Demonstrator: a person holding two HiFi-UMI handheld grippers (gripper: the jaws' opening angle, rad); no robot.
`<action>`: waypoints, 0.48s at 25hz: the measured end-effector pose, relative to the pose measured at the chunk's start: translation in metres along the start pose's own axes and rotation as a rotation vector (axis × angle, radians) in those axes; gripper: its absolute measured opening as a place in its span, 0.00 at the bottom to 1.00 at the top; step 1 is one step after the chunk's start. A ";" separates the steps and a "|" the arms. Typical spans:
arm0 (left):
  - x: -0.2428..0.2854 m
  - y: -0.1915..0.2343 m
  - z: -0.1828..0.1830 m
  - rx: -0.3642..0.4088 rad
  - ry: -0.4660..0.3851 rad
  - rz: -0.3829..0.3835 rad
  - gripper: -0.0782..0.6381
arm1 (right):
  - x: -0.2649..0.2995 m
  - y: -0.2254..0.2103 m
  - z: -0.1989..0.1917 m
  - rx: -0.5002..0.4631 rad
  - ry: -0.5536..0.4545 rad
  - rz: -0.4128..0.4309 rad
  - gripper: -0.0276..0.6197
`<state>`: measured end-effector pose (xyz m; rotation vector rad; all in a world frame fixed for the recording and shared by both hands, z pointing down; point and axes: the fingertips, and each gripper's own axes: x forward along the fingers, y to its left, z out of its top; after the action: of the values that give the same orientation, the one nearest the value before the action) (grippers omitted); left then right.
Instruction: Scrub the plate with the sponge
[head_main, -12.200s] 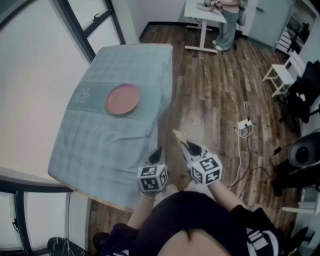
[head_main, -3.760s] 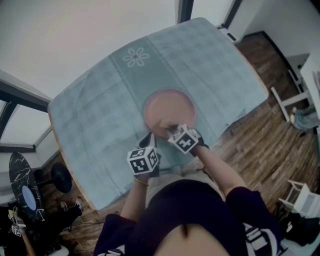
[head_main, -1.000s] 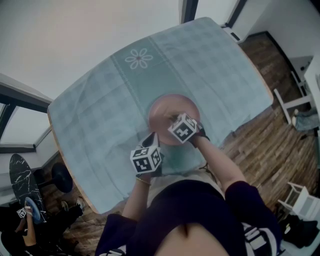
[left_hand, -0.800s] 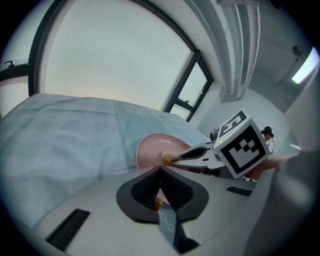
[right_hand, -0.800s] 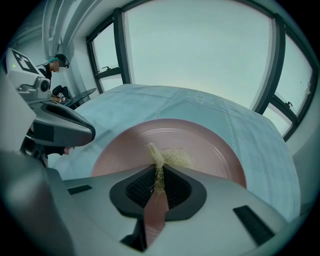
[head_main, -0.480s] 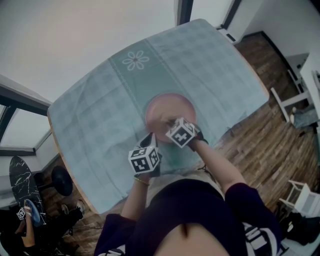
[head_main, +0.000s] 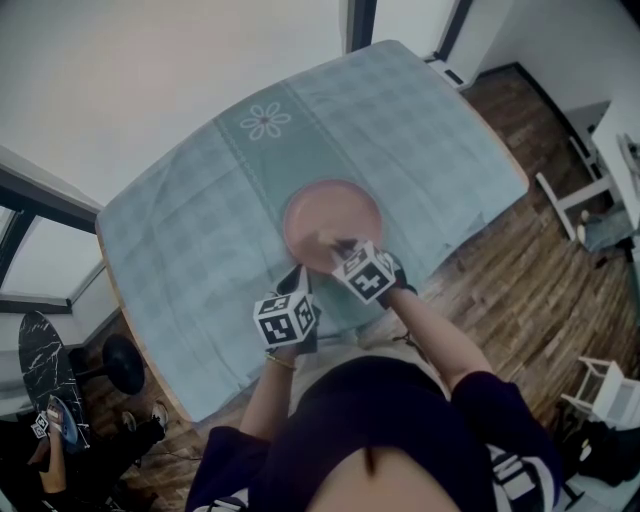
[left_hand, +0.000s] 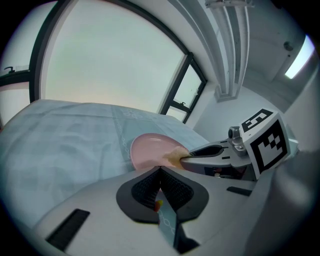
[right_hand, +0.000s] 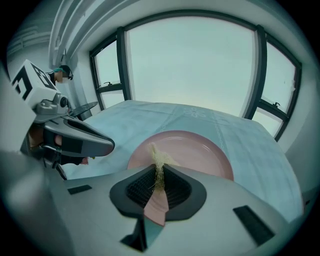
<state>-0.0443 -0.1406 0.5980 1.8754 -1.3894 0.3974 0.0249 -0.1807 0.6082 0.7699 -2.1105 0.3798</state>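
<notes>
A pink plate (head_main: 332, 215) lies on the pale teal chequered tablecloth (head_main: 200, 220). My right gripper (head_main: 340, 246) is over the plate's near part, shut on a thin yellowish sponge (right_hand: 156, 156) whose frayed edge pokes out past the jaws (right_hand: 159, 168) onto the plate (right_hand: 195, 150). My left gripper (head_main: 300, 279) hovers just left of the plate's near rim, shut with nothing in it (left_hand: 160, 170). In the left gripper view the sponge (left_hand: 172, 158) shows at the tip of the right gripper above the plate (left_hand: 147, 149).
The cloth has a flower print (head_main: 265, 122) beyond the plate. The table's edge (head_main: 500, 160) drops to a wooden floor (head_main: 520, 270) on the right, with a white chair (head_main: 565, 200) there. Large windows stand behind the table.
My right gripper has drawn back with the sponge from the plate's middle toward its near rim. The left gripper has stayed beside the plate.
</notes>
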 end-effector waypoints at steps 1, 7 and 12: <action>-0.003 -0.002 -0.002 0.001 -0.003 0.001 0.12 | -0.005 0.001 0.000 0.006 -0.015 -0.005 0.11; -0.019 -0.013 -0.018 0.003 -0.010 0.005 0.12 | -0.038 0.015 -0.002 0.046 -0.114 -0.014 0.11; -0.032 -0.024 -0.030 0.008 -0.014 0.000 0.12 | -0.065 0.027 -0.007 0.070 -0.175 -0.028 0.11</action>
<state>-0.0281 -0.0943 0.5888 1.8884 -1.3993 0.3909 0.0424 -0.1309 0.5606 0.9005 -2.2560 0.3846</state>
